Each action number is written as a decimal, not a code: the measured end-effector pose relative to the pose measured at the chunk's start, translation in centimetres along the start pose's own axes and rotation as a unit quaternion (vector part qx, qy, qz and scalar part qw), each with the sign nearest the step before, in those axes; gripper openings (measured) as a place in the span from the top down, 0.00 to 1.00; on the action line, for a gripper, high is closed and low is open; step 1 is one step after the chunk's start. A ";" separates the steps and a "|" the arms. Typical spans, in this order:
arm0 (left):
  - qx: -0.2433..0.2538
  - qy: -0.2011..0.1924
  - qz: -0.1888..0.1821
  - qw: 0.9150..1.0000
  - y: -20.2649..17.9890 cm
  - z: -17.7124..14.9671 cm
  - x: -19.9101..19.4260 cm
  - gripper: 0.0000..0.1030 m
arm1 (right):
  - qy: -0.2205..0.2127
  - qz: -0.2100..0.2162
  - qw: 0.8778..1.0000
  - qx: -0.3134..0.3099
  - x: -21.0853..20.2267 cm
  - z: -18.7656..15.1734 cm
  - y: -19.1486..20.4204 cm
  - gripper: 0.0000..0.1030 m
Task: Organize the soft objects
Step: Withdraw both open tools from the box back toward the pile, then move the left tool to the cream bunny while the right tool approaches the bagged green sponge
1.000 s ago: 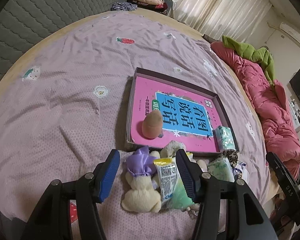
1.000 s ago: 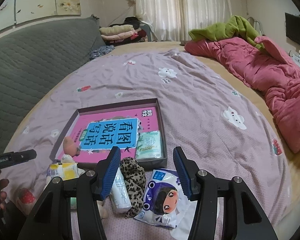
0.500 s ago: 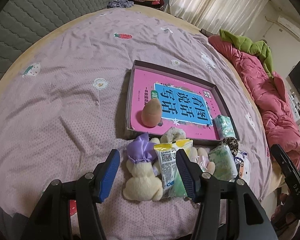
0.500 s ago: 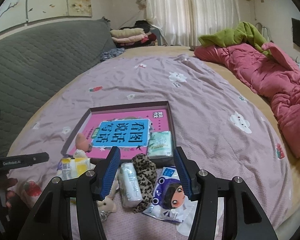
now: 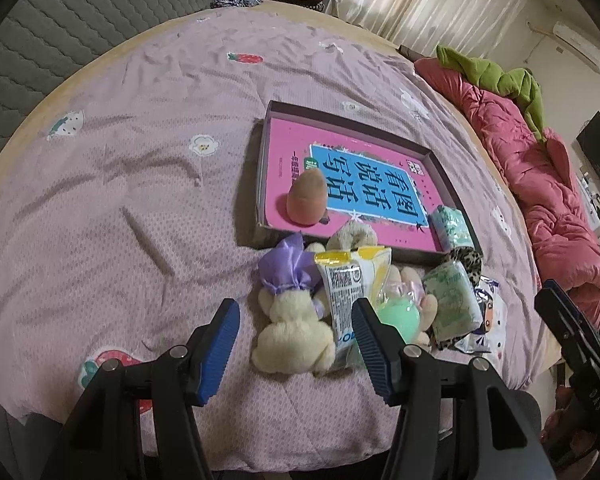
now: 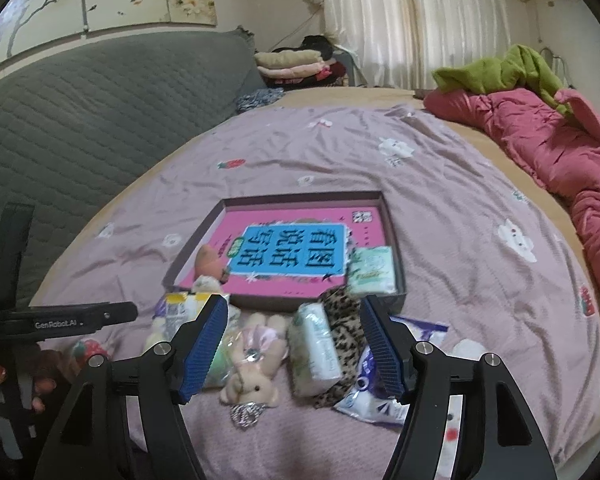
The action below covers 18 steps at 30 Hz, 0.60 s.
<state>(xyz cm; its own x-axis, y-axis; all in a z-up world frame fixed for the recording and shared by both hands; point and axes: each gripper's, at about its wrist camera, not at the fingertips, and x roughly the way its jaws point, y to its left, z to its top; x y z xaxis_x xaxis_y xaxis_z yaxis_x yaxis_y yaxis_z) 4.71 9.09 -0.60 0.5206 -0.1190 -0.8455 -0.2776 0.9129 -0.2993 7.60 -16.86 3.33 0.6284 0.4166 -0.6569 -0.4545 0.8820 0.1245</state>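
Both claws hang over the near edge of the bed (image 5: pixel 120 184), and each one is wide open with nothing between its blue pads. The left claw (image 5: pixel 296 340) is above a cream plush rabbit (image 5: pixel 292 336) with a purple bow, which lies touching a yellow snack packet (image 5: pixel 350 280) and a green ball (image 5: pixel 398 314). The right claw (image 6: pixel 292 346) is above a small pink plush bunny (image 6: pixel 254 380), a tissue pack (image 6: pixel 316 346) and a leopard-print cloth (image 6: pixel 344 320); a cartoon packet (image 6: pixel 370 396) lies just beside them. Behind this pile is a shallow box (image 5: pixel 446 168) with a pink book (image 5: pixel 296 140) in it. On the book stand an orange egg-shaped toy (image 5: pixel 307 196) and a second tissue pack (image 5: pixel 452 228), in the near corners.
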 end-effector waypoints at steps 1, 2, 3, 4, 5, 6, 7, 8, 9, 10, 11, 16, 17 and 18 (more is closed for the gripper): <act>0.000 0.001 0.000 1.000 0.0 -0.1 0.0 0.44 | 0.003 0.003 1.000 -0.002 0.1 -0.2 0.2 0.31; 0.001 0.002 -0.001 1.000 0.1 -0.3 0.0 0.44 | 0.005 0.006 1.000 -0.004 0.2 -0.4 0.5 0.31; 0.001 0.003 -0.001 1.000 0.1 -0.4 0.0 0.44 | 0.009 0.010 1.000 -0.008 0.3 -0.6 0.9 0.31; 0.002 0.004 -0.001 1.000 0.1 -0.5 0.0 0.44 | 0.012 0.015 1.000 -0.012 0.4 -0.8 1.2 0.31; 0.003 0.005 0.000 1.000 0.1 -0.6 0.0 0.44 | 0.014 0.019 1.000 -0.016 0.4 -1.0 1.6 0.31; 0.004 0.007 -0.002 1.000 0.1 -0.7 0.1 0.44 | 0.016 0.024 0.999 -0.023 0.5 -1.2 2.0 0.31; 0.006 0.008 -0.002 1.000 0.1 -0.8 0.1 0.44 | 0.018 0.028 0.999 -0.028 0.6 -1.4 2.4 0.31; 0.007 0.009 -0.001 1.000 0.0 -0.9 0.1 0.44 | 0.019 0.031 0.999 -0.033 0.7 -1.5 2.7 0.31; 0.007 0.011 -0.002 1.000 0.0 -1.1 0.1 0.44 | 0.021 0.035 0.998 -0.038 0.8 -1.7 3.0 0.31; 0.007 0.012 -0.003 1.000 0.1 -1.2 0.2 0.44 | 0.024 0.039 0.998 -0.040 0.9 -1.8 3.3 0.31; 0.008 0.015 -0.003 1.000 0.0 -1.4 0.2 0.44 | 0.027 0.043 0.998 -0.042 1.0 -2.0 3.5 0.31; 0.017 0.024 -0.002 1.000 -0.2 -2.0 0.5 0.44 | 0.036 0.048 0.997 -0.052 1.3 -2.6 4.1 0.30; 0.017 0.026 -0.002 1.000 -0.2 -2.1 0.6 0.44 | 0.037 0.049 0.997 -0.054 1.3 -2.7 4.2 0.30; 0.017 0.029 -0.003 0.999 -0.2 -2.2 0.7 0.44 | 0.039 0.050 0.996 -0.057 1.4 -2.8 4.4 0.30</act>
<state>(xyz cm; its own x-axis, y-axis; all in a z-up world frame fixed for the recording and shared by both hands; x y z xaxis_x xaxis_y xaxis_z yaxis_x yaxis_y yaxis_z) 3.37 7.99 -2.09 0.4744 -0.1468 -0.8680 -0.2464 0.9244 -0.2911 4.69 -13.05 0.84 0.5275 0.4790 -0.7016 -0.5835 0.8046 0.1106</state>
